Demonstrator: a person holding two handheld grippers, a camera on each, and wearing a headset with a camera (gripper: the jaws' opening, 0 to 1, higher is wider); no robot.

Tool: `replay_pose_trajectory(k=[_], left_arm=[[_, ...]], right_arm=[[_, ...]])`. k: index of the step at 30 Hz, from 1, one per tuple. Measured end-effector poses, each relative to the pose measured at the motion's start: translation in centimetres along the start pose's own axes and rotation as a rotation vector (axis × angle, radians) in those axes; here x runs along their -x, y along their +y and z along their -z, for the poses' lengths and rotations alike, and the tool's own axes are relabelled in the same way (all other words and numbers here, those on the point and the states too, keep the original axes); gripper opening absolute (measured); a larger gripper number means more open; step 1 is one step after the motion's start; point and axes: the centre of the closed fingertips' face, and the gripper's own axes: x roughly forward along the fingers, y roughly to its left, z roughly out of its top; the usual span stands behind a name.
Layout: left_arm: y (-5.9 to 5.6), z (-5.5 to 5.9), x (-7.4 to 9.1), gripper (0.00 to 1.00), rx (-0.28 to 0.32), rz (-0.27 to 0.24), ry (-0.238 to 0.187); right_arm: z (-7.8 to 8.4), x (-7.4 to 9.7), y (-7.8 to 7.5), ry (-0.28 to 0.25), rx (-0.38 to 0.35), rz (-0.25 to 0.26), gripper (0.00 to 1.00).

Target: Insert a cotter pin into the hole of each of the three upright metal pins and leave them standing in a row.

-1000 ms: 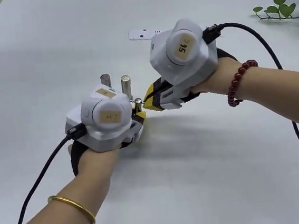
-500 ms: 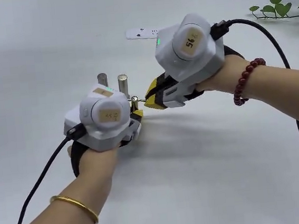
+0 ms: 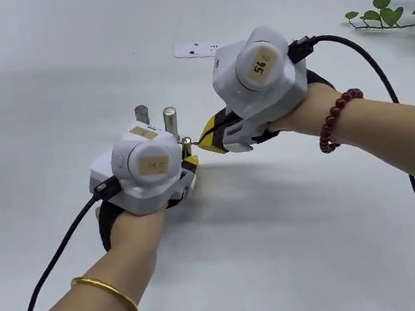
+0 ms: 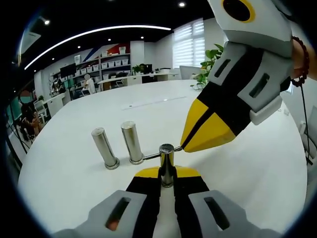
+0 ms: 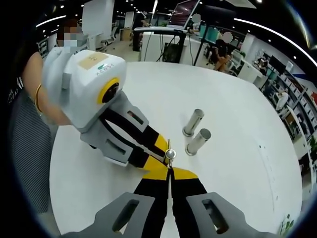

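Note:
My left gripper (image 3: 189, 162) (image 4: 167, 174) is shut on an upright metal pin (image 3: 186, 143) (image 4: 167, 159) (image 5: 170, 154) standing on the white table (image 3: 287, 214). A thin cotter pin (image 4: 148, 156) shows on both sides of that pin's top and runs to the yellow tips of my right gripper (image 3: 206, 136) (image 5: 170, 171), which is shut on it. In the left gripper view the right gripper (image 4: 210, 124) comes in from the upper right. Two more metal pins (image 3: 142, 115) (image 3: 170, 120) (image 4: 105, 148) (image 4: 132, 142) (image 5: 192, 122) (image 5: 198, 141) stand upright just beyond the held one.
A white flat strip (image 3: 196, 49) lies farther back on the table. Green plant leaves (image 3: 392, 7) reach in at the far right corner. A black cable (image 3: 375, 58) trails from each gripper. The wide table front has free room.
The right gripper rolled slightly and came back. Both grippers stay at the held pin, and the two free pins have not moved.

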Motion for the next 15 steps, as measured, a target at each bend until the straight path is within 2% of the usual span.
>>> replay_pose_trajectory(k=[11, 13, 15], left_arm=[[0.05, -0.02, 0.0, 0.06, -0.003, -0.002, 0.0], [0.06, -0.03, 0.0, 0.06, -0.004, -0.003, 0.0], [0.09, -0.05, -0.03, 0.06, -0.006, -0.004, 0.0]], right_arm=[[-0.16, -0.21, -0.19, -0.022, -0.026, 0.002, 0.0], [-0.09, -0.19, -0.2, -0.023, -0.042, 0.004, 0.0], [0.18, -0.18, -0.04, -0.02, -0.104, -0.001, 0.0]])
